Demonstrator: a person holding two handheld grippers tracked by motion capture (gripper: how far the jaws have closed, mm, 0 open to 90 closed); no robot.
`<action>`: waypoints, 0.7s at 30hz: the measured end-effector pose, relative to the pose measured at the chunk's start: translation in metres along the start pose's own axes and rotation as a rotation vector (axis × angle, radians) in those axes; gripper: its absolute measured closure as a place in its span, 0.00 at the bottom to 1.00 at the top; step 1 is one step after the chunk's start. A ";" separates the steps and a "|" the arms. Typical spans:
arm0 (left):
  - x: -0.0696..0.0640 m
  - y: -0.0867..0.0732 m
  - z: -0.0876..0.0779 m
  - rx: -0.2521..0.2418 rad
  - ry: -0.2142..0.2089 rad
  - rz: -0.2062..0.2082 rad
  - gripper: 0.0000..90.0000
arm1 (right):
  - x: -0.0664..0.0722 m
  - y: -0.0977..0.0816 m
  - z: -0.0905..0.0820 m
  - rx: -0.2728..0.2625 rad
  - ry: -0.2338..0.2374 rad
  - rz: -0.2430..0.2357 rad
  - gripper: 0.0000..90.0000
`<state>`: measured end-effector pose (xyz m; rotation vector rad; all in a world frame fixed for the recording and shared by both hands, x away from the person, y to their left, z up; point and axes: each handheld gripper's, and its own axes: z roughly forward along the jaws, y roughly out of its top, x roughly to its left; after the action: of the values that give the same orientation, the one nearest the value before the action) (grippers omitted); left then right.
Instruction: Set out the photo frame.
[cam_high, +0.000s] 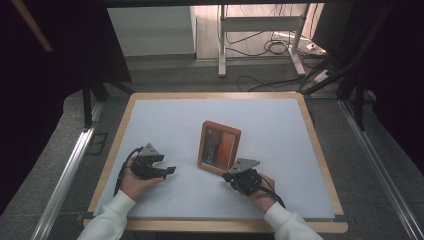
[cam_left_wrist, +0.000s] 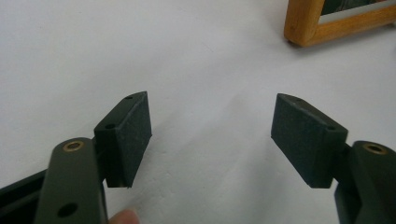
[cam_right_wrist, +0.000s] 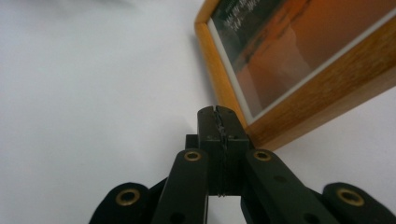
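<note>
Wooden frame (cam_right_wrist: 299, 60) corner beside closed right gripper (cam_right_wrist: 219, 112), sunset print legible

The picture frame (cam_right_wrist: 299, 70) runs off the top and right edges in the right gripper view; its printed text is too blurred to read

A wood-edged table (cam_high: 112, 150) carries a white mat (cam_high: 170, 120), on which a wooden picture frame (cam_high: 218, 147) stands.
</note>
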<state>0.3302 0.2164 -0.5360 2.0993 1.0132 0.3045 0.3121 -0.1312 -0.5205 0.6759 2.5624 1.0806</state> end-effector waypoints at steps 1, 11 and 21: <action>0.000 0.000 0.000 -0.002 0.002 0.000 0.31 | -0.002 -0.001 0.002 0.006 -0.004 0.005 1.00; 0.001 0.000 -0.001 -0.003 0.006 -0.007 0.29 | -0.009 -0.004 0.002 0.002 -0.001 0.021 1.00; 0.001 -0.001 -0.001 0.000 0.008 -0.007 0.28 | -0.018 -0.007 -0.002 0.001 -0.028 0.034 1.00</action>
<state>0.3301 0.2181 -0.5359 2.0954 1.0241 0.3096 0.3243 -0.1460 -0.5235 0.7316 2.5370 1.0724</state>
